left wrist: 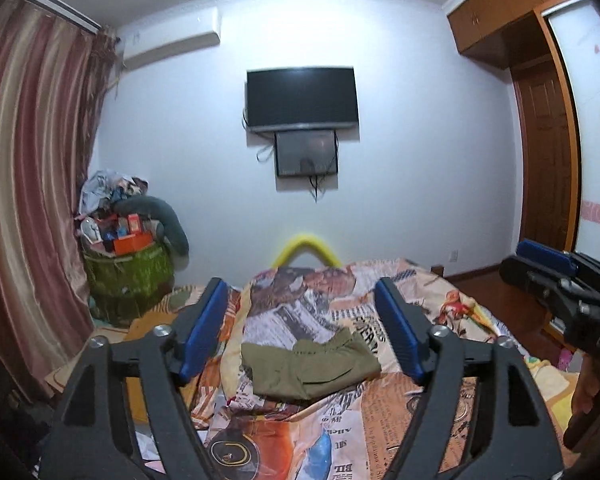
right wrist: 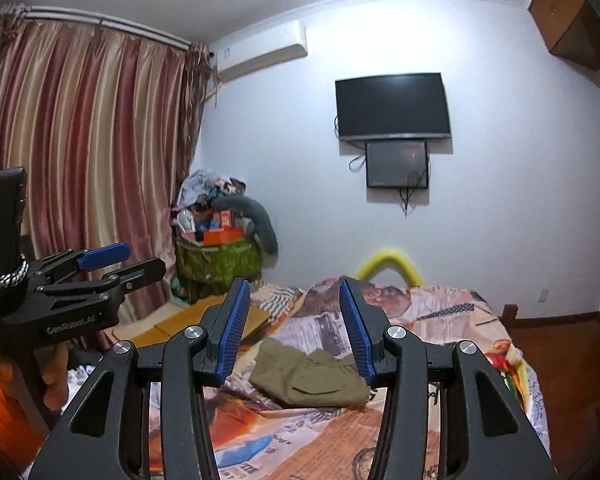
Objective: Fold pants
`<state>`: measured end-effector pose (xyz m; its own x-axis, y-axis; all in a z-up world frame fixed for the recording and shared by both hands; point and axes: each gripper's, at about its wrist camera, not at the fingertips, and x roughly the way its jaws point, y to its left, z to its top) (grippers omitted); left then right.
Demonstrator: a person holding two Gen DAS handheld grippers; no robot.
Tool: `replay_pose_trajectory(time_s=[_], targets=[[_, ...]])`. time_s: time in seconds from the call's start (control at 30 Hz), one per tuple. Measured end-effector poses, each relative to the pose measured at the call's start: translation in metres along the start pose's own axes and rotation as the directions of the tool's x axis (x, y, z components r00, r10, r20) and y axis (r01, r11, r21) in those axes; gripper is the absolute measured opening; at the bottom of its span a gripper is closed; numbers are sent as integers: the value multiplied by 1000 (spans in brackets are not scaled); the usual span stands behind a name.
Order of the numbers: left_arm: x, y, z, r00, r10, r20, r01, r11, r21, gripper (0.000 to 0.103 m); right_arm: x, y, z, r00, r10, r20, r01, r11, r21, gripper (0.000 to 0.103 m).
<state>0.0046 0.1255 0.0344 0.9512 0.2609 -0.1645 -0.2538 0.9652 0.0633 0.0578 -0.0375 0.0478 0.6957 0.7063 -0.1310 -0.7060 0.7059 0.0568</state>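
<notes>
Olive green pants lie folded into a compact bundle on the printed bedspread; they also show in the right wrist view. My left gripper is open and empty, held above and short of the pants, which show between its blue pads. My right gripper is open and empty, also held above the pants. Each gripper shows from the side in the other's view: the right one at the right edge, the left one at the left.
A green bin heaped with boxes and clothes stands in the corner by striped curtains. A TV hangs on the far wall. A yellow curved tube rises behind the bed. Wooden wardrobe and door stand at right.
</notes>
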Motion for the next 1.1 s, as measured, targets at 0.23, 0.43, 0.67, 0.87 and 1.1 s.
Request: replay_pose_trajectory(time_s=[0.23, 0.43, 0.67, 0.87, 1.1], targets=[[-31, -1, -2, 997, 5, 75, -4, 1000, -6, 103, -14, 4, 0, 999, -21, 29, 21, 1000, -5, 88], [-36, -1, -6, 997, -3, 80, 4, 1000, -14, 103, -15, 6, 0, 998, -32, 52, 32, 999, 5, 103], [-36, 3, -8, 998, -15, 65, 18, 999, -46, 103, -17, 11, -6, 998, -47, 41, 47, 999, -15, 103], [-34, 3, -8, 998, -16, 61, 20, 999, -50, 103, -21, 13, -10, 998, -52, 35, 53, 998, -20, 103], [-32, 4, -12, 998, -22, 53, 25, 998, -53, 103, -26, 12, -10, 998, -51, 31, 52, 999, -15, 103]])
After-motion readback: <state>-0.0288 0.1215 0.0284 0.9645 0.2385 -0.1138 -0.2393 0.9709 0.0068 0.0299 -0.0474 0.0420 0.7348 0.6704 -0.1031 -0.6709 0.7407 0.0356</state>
